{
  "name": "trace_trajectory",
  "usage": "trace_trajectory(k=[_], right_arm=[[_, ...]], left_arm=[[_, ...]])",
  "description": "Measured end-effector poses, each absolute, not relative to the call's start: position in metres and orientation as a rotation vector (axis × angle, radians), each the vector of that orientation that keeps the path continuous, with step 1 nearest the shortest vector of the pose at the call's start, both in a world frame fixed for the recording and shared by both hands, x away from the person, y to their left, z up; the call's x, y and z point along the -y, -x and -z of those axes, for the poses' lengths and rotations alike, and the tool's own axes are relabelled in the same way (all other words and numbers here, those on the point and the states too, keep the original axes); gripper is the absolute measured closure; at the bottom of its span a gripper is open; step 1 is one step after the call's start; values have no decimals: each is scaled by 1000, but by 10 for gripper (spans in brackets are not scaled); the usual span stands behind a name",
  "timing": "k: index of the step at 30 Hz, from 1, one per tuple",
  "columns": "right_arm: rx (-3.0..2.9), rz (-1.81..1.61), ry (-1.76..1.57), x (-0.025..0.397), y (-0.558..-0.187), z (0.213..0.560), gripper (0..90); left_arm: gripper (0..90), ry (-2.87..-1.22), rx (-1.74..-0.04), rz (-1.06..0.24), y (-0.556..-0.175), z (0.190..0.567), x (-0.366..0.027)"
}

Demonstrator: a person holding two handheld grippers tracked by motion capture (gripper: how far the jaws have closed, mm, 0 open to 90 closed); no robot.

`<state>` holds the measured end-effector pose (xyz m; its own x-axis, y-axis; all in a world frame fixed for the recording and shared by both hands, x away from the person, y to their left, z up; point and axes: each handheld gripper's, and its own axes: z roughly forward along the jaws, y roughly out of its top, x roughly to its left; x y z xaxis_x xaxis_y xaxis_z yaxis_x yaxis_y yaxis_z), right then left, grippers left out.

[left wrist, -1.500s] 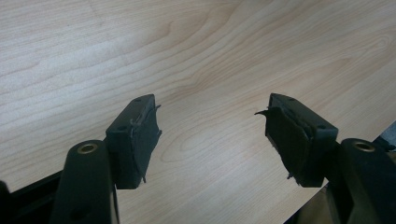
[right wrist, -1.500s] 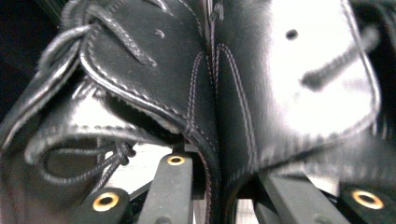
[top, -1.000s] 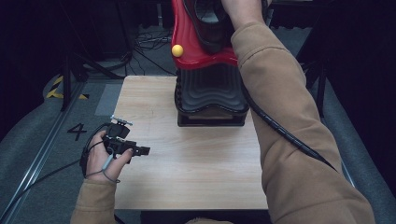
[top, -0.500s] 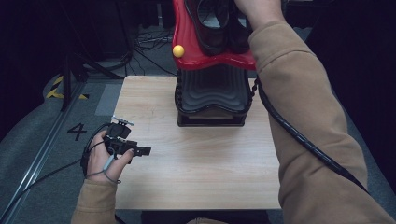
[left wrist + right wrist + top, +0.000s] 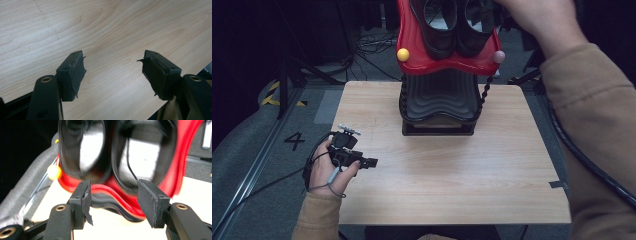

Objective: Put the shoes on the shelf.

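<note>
Right gripper [image 5: 112, 200] gapes wide just before two black shoes [image 5: 107, 150] on a red tray [image 5: 185, 157]; left gripper [image 5: 113, 72], equally wide, faces bare tabletop [image 5: 105, 27].

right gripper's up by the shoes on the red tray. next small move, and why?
Probably ease the right gripper forward and down onto the heel rim of a black shoe. Its fingers are open with nothing between them, and both shoes sit just beyond on the red tray. The left gripper rests open on the table, idle.
</note>
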<state>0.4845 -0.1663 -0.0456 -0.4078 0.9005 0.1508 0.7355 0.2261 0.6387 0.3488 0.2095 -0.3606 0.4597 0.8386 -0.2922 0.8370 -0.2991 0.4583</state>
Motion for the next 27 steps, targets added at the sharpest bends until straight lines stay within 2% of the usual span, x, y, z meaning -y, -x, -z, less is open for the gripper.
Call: trace_trajectory(k=[9, 16, 27], right_arm=[[-2332, -966, -1414, 229, -430, 70, 438], [-2384, -979, -1351, 270, -406, 101, 421], [-2424, -975, -1261, 321, -399, 169, 387]], left_arm=[[347, -2175, -1396, -8, -349, 360, -206], [346, -2163, -1393, -15, -348, 356, -206], [345, -2143, -1400, -33, -348, 356, -211]])
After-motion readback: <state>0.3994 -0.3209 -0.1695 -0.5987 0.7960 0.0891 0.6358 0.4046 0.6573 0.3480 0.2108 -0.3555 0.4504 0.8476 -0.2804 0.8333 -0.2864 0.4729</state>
